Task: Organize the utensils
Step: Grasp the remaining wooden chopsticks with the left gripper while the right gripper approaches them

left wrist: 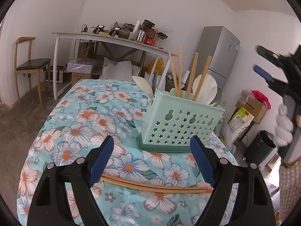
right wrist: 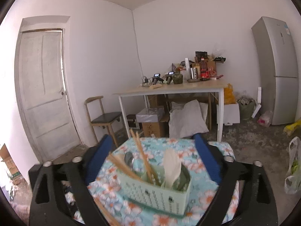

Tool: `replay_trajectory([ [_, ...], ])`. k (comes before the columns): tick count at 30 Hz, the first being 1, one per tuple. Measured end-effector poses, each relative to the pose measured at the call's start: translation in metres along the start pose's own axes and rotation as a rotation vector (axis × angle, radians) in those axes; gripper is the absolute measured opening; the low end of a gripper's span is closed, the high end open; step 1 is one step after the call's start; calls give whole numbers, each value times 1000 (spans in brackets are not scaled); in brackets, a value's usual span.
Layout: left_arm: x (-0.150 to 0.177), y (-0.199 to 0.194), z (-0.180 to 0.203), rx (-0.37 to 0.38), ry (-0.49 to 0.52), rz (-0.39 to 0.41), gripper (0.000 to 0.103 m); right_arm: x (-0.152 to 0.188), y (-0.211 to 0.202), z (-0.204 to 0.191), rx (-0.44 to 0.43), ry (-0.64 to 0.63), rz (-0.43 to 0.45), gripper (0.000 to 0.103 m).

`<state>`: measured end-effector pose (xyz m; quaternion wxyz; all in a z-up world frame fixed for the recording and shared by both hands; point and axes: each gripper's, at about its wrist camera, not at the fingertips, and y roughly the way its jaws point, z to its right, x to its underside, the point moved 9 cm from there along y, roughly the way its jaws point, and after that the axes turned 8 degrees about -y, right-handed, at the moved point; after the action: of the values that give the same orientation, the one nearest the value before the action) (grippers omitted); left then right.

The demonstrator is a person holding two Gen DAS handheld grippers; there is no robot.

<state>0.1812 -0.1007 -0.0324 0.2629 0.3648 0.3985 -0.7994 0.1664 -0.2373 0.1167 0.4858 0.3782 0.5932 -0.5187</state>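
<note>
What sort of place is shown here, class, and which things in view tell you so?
Most likely a lived-in room of a home, used for eating and storage. A tall fridge stands against the wall, a cluttered side table holds bottles and jars, and a utensil basket sits on a floral tablecloth.

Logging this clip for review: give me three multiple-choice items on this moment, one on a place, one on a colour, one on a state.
1. Where does the loose pair of wooden chopsticks lie?
A. On the floral cloth in front of the basket
B. Inside the basket
C. On the chair

2. What colour is the star-perforated plastic utensil basket?
A. Red
B. Mint green
C. Black

3. How is the left gripper?
A. Shut on a spoon
B. Shut on the basket
C. Open, holding nothing

Key: 1 A, the pair lies flat on the floral cloth, nearer the camera than the basket. 2 B, its walls are pale green. 3 C, the blue pads stand wide apart with nothing between them.
</note>
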Motion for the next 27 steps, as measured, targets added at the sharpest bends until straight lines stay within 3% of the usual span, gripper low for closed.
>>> replay_trajectory([
  [6,3,-4,1,-15,1,1,87,49,-14,3,54,54,-111,95],
  [12,15,-6,-10,-60,-13,-22,89,142,-5,16,132,231,-347,95],
  [16,38,2,-19,-101,-17,-109,89,203,6,17,172,299,-504,95],
  [23,69,17,-25,-132,-55,-209,89,272,1,18,149,427,-602,95],
  [27,74,27,-33,-121,-151,-253,77,274,-6,14,147,395,-558,95],
])
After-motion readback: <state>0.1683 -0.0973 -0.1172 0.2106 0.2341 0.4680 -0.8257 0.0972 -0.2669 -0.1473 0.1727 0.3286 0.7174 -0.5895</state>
